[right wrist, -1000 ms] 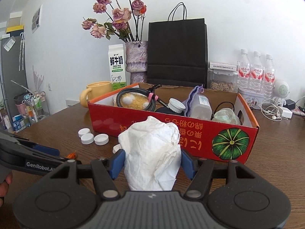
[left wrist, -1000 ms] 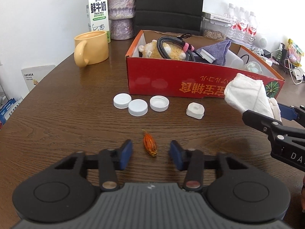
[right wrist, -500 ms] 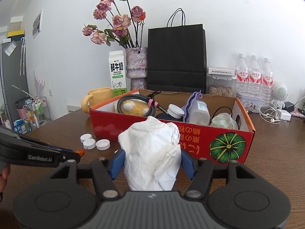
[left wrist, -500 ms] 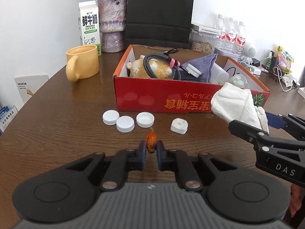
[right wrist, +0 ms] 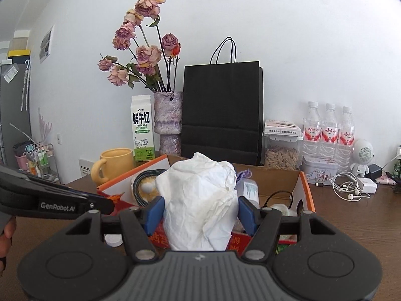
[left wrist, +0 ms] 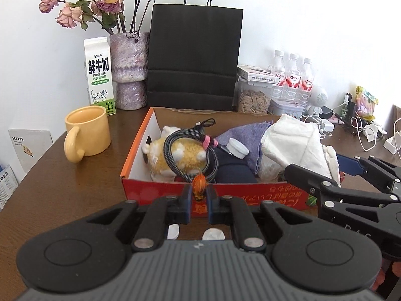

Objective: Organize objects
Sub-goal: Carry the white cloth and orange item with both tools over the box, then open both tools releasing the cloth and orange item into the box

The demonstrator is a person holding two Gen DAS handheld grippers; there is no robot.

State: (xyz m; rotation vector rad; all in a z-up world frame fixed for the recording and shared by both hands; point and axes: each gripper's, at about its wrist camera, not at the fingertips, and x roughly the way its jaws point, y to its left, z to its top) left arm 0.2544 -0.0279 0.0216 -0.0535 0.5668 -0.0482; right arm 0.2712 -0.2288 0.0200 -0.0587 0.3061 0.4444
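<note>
Both grippers have been raised from the brown wooden table (left wrist: 62, 188) toward the red cardboard box (left wrist: 250, 194), and the small orange ribbed object (left wrist: 199, 183), which lay loose on the table a second ago, has been picked up. The left gripper (left wrist: 199, 195) is closed tightly on it, only the object's lower part being pinched, so that it is carried just at the near wall of the box. The right gripper (right wrist: 200, 212) is held at a middling width around a crumpled white paper wad (right wrist: 200, 200), which is squeezed between the blue pads (right wrist: 155, 212) and stands over the near right part of the box. Several risks can be judged from here. The orange object is gripped by little surface and could be twisted out or dropped short of the box, among the white plastic bottle caps (left wrist: 213, 234) left on the table. The paper wad is soft and could be snagged on the box rim or left clinging to a pad when released. The two grippers are held close together, so a collision near the box could be caused by a careless sideways move. The box is already crowded with a coiled black cable (left wrist: 190, 153) and a yellow plush toy (left wrist: 180, 154), so anything released on top could roll back out.
</note>
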